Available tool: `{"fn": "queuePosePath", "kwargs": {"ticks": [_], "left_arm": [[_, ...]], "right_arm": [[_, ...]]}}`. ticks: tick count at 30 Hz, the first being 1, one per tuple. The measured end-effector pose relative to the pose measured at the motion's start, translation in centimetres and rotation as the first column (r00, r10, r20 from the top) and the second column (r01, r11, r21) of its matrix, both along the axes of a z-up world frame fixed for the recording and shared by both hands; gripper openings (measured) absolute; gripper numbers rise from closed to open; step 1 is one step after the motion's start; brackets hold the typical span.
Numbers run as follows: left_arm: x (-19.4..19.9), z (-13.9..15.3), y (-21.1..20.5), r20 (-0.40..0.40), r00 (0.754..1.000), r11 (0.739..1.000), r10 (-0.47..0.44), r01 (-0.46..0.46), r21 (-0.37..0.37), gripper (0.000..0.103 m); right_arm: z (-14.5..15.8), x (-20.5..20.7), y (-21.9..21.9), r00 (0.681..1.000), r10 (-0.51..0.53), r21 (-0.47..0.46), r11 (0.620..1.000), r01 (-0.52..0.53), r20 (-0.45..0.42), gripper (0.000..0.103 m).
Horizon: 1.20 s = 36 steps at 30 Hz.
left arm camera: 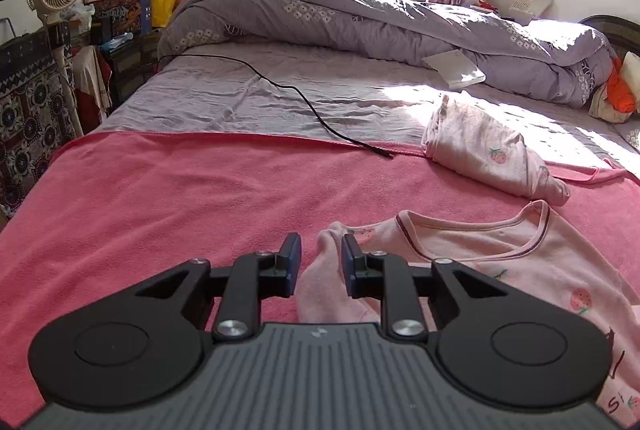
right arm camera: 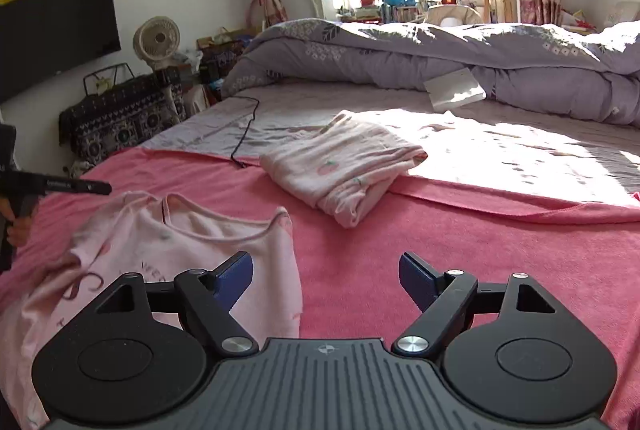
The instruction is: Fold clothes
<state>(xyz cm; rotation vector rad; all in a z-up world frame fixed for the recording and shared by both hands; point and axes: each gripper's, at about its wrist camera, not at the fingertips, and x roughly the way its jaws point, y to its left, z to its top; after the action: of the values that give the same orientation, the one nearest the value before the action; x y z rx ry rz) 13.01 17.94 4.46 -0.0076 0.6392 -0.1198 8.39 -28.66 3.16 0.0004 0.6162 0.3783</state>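
Nearest the lens, the left gripper (left arm camera: 320, 254) hangs low over the pink blanket (left arm camera: 160, 198), its jaws narrowed around a bunched sleeve of the pink shirt (left arm camera: 500, 262); the cloth sits between the pads, though whether they truly pinch it is hard to tell from this angle. That blanket covers the near half of the bed, with a grey sheet (left arm camera: 248, 90) beyond it and a rumpled grey duvet (left arm camera: 360, 14) at the far side. The shirt lies spread on the blanket at near left in the right wrist view (right arm camera: 192, 242). The right gripper (right arm camera: 326, 274) hovers just beside its right edge, jaws released wide, holding nothing. Farther off, a folded strawberry-print garment (right arm camera: 344, 166) rests across the blanket's far edge. A black cable (left arm camera: 304, 102) trails over the sheet.
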Motion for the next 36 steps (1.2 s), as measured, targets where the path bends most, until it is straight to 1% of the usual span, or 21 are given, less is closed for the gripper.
{"fn": "queuePosePath", "kwargs": {"ticks": [2, 4, 7, 9, 10, 12, 13, 15, 17, 18, 19, 20, 21, 23, 25, 27, 29, 30, 31, 34, 36], "left_arm": [[-3.1, 0.4, 0.3, 0.012, 1.0, 1.0, -0.004, 0.004, 0.017, 0.029], [-6.7, 0.7, 0.8, 0.026, 0.999, 0.999, -0.018, 0.017, 0.027, 0.03], [-11.6, -0.5, -0.1, 0.006, 0.999, 0.997, -0.049, 0.048, 0.053, 0.043], [-14.0, -1.7, -0.9, -0.019, 0.997, 0.994, -0.072, 0.073, 0.087, 0.044], [-14.7, -2.3, -1.4, -0.032, 0.996, 0.991, -0.083, 0.086, 0.106, 0.045], [-15.5, -3.4, -2.4, -0.041, 0.994, 0.983, -0.097, 0.103, 0.151, 0.048], [-15.7, -3.6, -2.9, -0.031, 0.995, 0.979, -0.096, 0.1, 0.179, 0.048], [-15.9, -3.9, -3.5, -0.015, 0.995, 0.97, -0.094, 0.095, 0.222, 0.048], [-15.8, -3.9, -3.7, -0.013, 0.996, 0.967, -0.092, 0.093, 0.236, 0.048], [-15.7, -3.9, -3.7, -0.012, 0.996, 0.967, -0.093, 0.093, 0.238, 0.048], [-15.7, -4.0, -3.7, -0.012, 0.996, 0.968, -0.094, 0.094, 0.235, 0.048], [-15.6, -4.1, -3.5, -0.012, 0.995, 0.969, -0.095, 0.095, 0.229, 0.048], [-15.6, -4.2, -3.3, -0.01, 0.995, 0.97, -0.095, 0.094, 0.223, 0.049], [-15.7, -4.5, -2.9, -0.003, 0.996, 0.973, -0.093, 0.091, 0.211, 0.052], [-15.7, -4.6, -2.4, 0.005, 0.996, 0.977, -0.087, 0.084, 0.196, 0.055], [-16.1, -4.4, -1.9, 0.014, 0.997, 0.981, -0.078, 0.074, 0.179, 0.056], [-16.8, -4.0, -1.5, 0.029, 0.997, 0.984, -0.068, 0.062, 0.165, 0.056], [-17.4, -3.7, -1.4, 0.039, 0.997, 0.985, -0.07, 0.063, 0.159, 0.056], [-18.2, -3.5, -1.3, 0.05, 0.996, 0.985, -0.08, 0.071, 0.158, 0.056], [-20.5, -2.9, -1.5, 0.075, 0.989, 0.978, -0.126, 0.111, 0.177, 0.059], [-21.4, -2.7, -2.3, 0.09, 0.984, 0.967, -0.156, 0.134, 0.215, 0.066]], "right_arm": [[-1.3, -3.2, -0.2, 1.0, 0.01, -0.043, 0.999, -0.011, -0.026, 0.075], [-2.3, -6.3, -0.4, 0.998, 0.038, -0.026, 0.999, -0.04, -0.054, 0.075], [-3.2, -9.6, -0.6, 0.99, 0.096, 0.02, 0.995, -0.094, -0.099, 0.075], [-4.0, -10.6, 0.4, 0.989, 0.09, -0.014, 0.996, -0.092, -0.119, 0.073], [-4.4, -11.0, 1.3, 0.992, 0.069, -0.057, 0.996, -0.075, -0.105, 0.068], [-3.7, -11.6, 3.1, 0.996, 0.027, -0.11, 0.993, -0.036, -0.081, 0.039], [-3.0, -11.7, 3.8, 0.997, 0.008, -0.121, 0.992, -0.017, -0.076, 0.009], [-1.6, -11.8, 4.8, 0.999, -0.011, -0.165, 0.986, 0.003, -0.046, 0.01], [-0.2, -11.9, 5.6, 0.999, -0.022, -0.268, 0.963, 0.03, 0.032, 0.01], [0.4, -11.9, 5.7, 0.996, -0.039, -0.311, 0.949, 0.06, 0.074, 0.01], [1.3, -11.8, 5.7, 0.985, -0.067, -0.374, 0.919, 0.123, 0.161, 0.01], [2.1, -11.7, 5.6, 0.966, -0.085, -0.423, 0.887, 0.185, 0.244, 0.01], [3.0, -11.5, 5.3, 0.936, -0.09, -0.48, 0.84, 0.255, 0.339, 0.01], [4.0, -10.3, 4.6, 0.888, -0.091, -0.542, 0.763, 0.353, 0.452, 0.01], [3.4, -8.1, 4.0, 0.871, -0.085, -0.606, 0.685, 0.404, 0.484, 0.013], [1.5, -5.7, 3.5, 0.875, -0.07, -0.671, 0.614, 0.416, 0.479, 0.023], [-1.5, -3.3, 3.0, 0.92, -0.082, -0.725, 0.59, 0.354, 0.382, 0.033], [-2.4, -2.9, 2.9, 0.935, -0.095, -0.731, 0.599, 0.328, 0.342, 0.033], [-3.0, -3.0, 2.8, 0.945, -0.102, -0.716, 0.629, 0.304, 0.311, 0.034], [-3.3, -4.7, 2.9, 0.948, -0.104, -0.649, 0.705, 0.284, 0.302, 0.059], [-2.3, -6.5, 3.3, 0.949, -0.122, -0.558, 0.784, 0.273, 0.292, 0.06]]}}
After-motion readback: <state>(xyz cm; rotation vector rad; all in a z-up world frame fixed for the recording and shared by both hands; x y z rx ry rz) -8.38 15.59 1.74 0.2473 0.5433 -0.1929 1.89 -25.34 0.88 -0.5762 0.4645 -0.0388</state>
